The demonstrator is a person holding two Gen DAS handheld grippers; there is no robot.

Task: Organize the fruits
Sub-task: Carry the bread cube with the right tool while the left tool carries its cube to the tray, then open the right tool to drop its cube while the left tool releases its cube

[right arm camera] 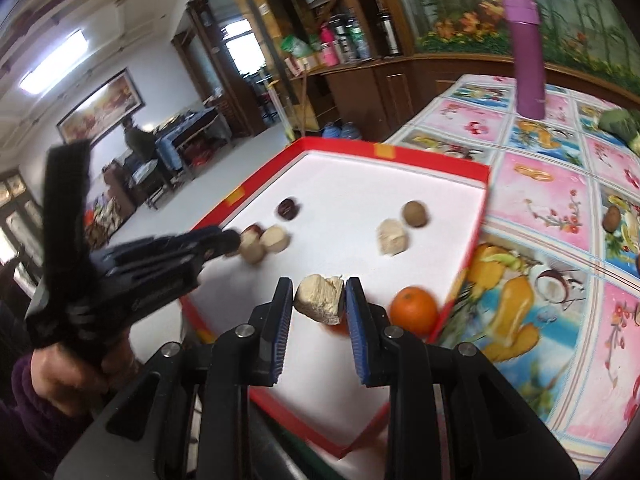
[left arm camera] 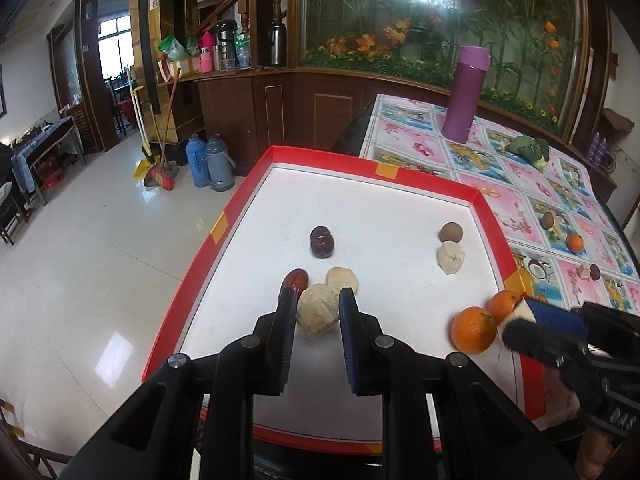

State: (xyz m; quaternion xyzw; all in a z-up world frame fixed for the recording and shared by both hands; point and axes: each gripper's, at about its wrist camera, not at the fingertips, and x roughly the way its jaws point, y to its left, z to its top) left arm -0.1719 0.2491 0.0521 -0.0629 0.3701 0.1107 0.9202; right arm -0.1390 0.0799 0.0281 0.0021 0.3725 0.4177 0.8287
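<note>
Since your right gripper (right arm camera: 320, 294) pinches a pale chunk (right arm camera: 320, 299) above the tray (right arm camera: 436, 170) near the oranges (right arm camera: 413, 309), and your left (left arm camera: 318, 300) brackets another (left arm camera: 316, 310) on the floor (contact unclear), squeeze their broad flanks lightly: they look crumbly.

The right tool (right arm camera: 319, 300) clamps a pale beige fruit (right arm camera: 320, 298) above the red-rimmed tray (right arm camera: 436, 168), beside an orange (right arm camera: 413, 310).

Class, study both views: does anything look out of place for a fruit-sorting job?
Yes. Several fruits lie outside the red tray on the tablecloth: an orange and small brown ones. A green vegetable also lies there.
</note>
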